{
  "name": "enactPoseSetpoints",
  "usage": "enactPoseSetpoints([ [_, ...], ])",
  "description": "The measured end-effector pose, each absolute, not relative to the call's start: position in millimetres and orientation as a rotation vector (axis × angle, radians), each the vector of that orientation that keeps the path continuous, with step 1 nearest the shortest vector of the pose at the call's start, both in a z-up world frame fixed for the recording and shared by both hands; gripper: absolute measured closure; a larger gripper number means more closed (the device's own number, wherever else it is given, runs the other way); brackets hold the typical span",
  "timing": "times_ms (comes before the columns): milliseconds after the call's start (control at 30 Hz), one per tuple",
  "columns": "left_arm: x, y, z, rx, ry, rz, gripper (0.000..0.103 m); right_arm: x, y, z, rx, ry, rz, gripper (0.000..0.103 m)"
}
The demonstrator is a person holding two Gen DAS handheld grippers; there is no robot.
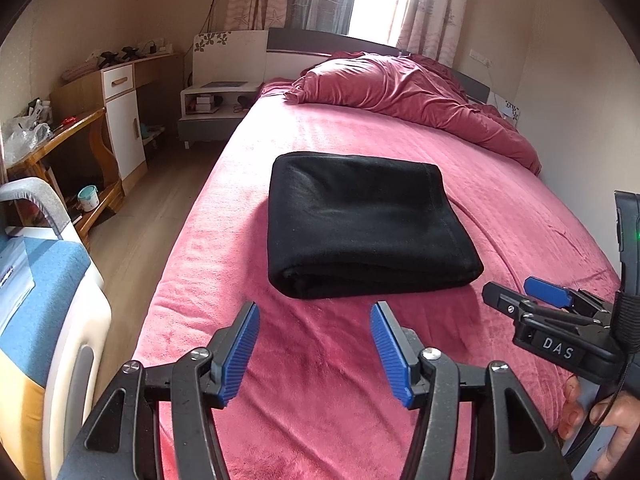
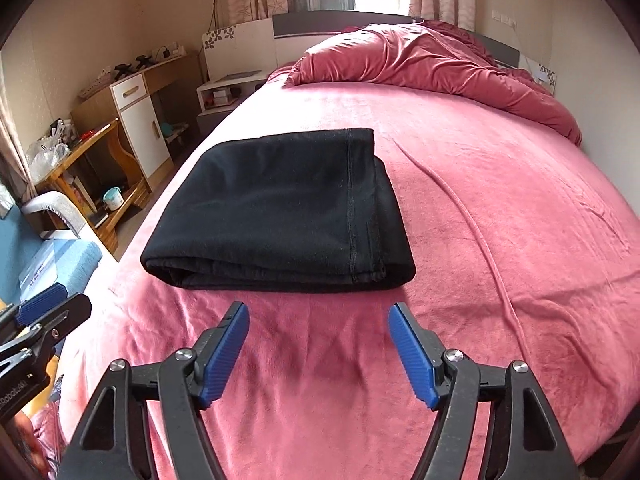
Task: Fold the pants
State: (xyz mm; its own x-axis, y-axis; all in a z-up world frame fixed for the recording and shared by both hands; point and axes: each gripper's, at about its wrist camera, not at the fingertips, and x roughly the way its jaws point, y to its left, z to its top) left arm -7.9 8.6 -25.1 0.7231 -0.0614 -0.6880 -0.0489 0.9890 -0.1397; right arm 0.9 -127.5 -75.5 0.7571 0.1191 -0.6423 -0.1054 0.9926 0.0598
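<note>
We see the black pants lying folded into a compact rectangle on the pink bedspread, just beyond our grippers. Our left gripper and right gripper hover above the bedspread, blue pads spread wide apart, nothing between them, neither touching the pants.

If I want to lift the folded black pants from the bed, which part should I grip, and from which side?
Grip the near folded edge of the black pants, coming in low from the front. There the layers stack into a thick rounded roll facing both open grippers, left and right, so one pinch likely catches every layer.
</note>
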Motion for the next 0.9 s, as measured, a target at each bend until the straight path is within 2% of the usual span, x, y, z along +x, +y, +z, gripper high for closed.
enactPoseSetpoints([
  [100,-9.7,7.3,-23.2,-0.141,0.751,-0.002,0.029,-0.1,-125.5,-78.8,0.022,0.708,0.119,0.03],
  [200,-9.2,3.6,-22.9,-0.114,0.753,0.015,0.026,-1.7,-122.0,-81.1,0.006,0.707,0.113,0.029],
  [900,-11.6,-1.3,-27.9,-0.087,0.759,0.058,0.025,-3.7,-127.5,-85.9,0.022,0.71,0.097,0.028],
])
